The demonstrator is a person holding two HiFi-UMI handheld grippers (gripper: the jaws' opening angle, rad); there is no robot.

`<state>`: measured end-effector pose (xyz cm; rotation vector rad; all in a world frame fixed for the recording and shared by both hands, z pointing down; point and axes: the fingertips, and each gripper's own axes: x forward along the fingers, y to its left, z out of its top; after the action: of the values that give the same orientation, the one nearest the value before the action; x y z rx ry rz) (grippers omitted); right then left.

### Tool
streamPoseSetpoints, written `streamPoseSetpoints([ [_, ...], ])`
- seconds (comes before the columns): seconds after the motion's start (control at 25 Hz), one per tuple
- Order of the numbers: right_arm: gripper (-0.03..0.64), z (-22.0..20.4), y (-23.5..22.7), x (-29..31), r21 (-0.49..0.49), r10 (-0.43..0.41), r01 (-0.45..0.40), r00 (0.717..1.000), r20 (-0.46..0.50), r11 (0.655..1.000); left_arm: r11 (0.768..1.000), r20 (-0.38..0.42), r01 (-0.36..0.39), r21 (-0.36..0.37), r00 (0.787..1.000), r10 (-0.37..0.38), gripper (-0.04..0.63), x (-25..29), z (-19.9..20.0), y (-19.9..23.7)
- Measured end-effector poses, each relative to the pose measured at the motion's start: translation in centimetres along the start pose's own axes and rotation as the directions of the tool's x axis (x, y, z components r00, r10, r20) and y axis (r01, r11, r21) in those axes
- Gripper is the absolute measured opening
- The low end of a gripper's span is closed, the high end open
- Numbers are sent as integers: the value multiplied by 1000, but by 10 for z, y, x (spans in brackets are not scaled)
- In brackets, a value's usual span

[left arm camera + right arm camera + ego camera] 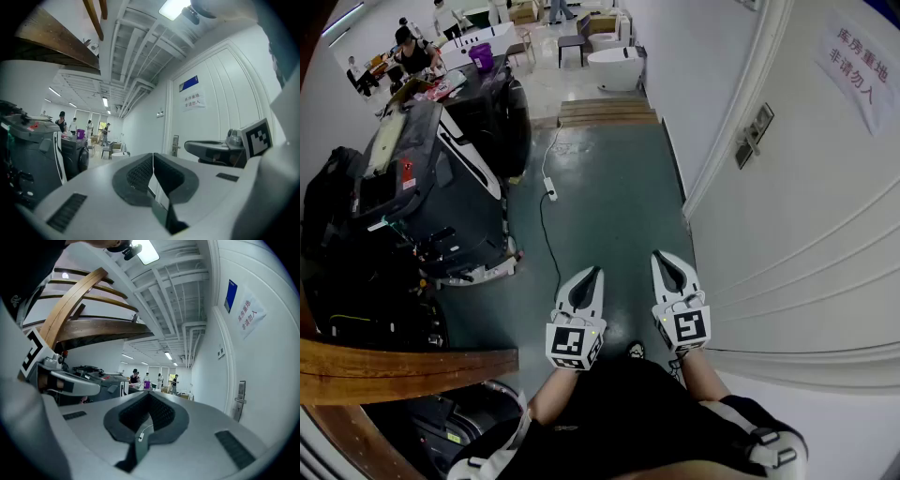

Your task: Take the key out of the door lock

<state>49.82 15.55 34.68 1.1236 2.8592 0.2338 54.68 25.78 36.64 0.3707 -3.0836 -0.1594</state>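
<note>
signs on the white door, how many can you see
2. A blue plate sits high on the door, and a white paper notice with red characters hangs just below it. Parts of the door lie outside the frames, so more may be hidden.

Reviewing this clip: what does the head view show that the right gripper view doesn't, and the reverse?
Only the head view: the person's arms, the steps, and the right gripper from outside, with its marker cube.
Only the right gripper view: the ceiling and its lamp.
Both: the paper sign on the door, the left gripper, dark machines, people at the back, and the right gripper's jaws together, empty.
</note>
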Motion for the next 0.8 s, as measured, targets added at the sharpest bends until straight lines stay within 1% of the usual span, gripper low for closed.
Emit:
streamPoseSetpoints([
  [0.16, 8, 3, 0, 2, 1, 9, -9, 1000, 10, 1000, 1000, 1, 5, -3, 1000, -5, 25, 4, -1, -3],
  [0.24, 8, 4, -3, 3, 4, 8, -8, 1000, -18, 1000, 1000, -6, 7, -3, 1000, -7, 25, 9, -3, -5],
  [0.32, 8, 1, -5, 2, 25, 15, -14, 999, -34, 1000, 1000, -26, 13, -5, 1000, -13, 25, 13, -9, -8],
  [0.4, 8, -6, -7, 2, 39, 36, -36, 999, 0, 999, 1000, -52, 20, -12, 998, -21, 25, 17, -17, -13],
  [0.48, 8, -12, -12, 0, 45, 41, -41, 999, 3, 998, 1000, -78, 21, -23, 997, -23, 25, 21, -25, -18],
  [0.6, 8, -18, -19, -4, 62, 50, -49, 999, -19, 997, 999, -90, 2, -33, 996, -5, 27, 23, -31, -22],
  [0.76, 8, -38, -30, -11, 95, 64, -61, 997, -36, 994, 998, -85, -46, -42, 995, 42, 32, 20, -41, -27],
  [0.8, 8, -43, -35, -12, 94, 64, -59, 997, -48, 994, 997, -91, -55, -50, 995, 51, 57, 21, -47, -29],
])
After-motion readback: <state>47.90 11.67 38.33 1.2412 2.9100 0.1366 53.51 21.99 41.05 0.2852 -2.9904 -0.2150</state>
